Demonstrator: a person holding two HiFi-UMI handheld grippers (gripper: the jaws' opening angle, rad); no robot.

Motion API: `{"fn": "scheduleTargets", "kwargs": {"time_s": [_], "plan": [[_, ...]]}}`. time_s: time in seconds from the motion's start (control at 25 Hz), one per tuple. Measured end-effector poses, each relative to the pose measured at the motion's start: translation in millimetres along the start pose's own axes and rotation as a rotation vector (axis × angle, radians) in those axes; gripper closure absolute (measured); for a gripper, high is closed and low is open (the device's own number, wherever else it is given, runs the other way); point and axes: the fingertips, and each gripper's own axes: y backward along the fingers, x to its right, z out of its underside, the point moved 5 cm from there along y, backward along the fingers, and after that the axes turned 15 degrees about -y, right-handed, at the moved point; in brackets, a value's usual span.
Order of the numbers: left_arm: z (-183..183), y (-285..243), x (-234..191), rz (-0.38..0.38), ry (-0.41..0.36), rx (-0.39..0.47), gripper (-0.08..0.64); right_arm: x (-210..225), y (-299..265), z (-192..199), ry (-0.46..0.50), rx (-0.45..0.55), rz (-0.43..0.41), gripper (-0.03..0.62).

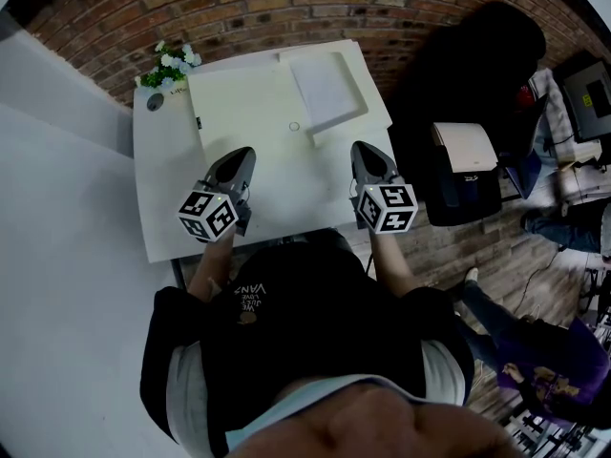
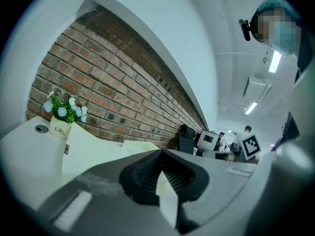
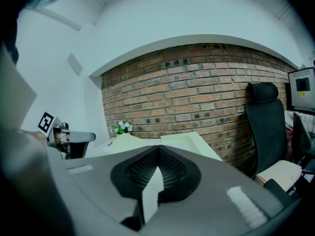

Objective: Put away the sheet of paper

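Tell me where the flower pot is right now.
In the head view, the flower pot stands at the far left corner of the table, against the brick wall and just left of the cream folder.

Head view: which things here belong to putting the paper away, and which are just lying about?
For the job: sheet of paper; cream folder under it; left hand-held gripper and right hand-held gripper, both shut.
Lying about: flower pot; small ring; round grey object by the pot; black chair.
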Motion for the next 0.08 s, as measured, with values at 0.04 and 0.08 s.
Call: {"fn": "scheduleTargets", "kwargs": {"time_s": [0.04, 0.08], "plan": [[0.3, -0.1, -0.3, -0.001, 0.002, 0.000, 0.560, -0.1, -0.3, -0.2, 0.001, 0.000, -0.001, 0.595], [0.7, -0.2, -0.6, -0.002, 0.004, -0.001, 0.560, -0.2, -0.7, -0.3, 0.001, 0.000, -0.002, 0.595]]}}
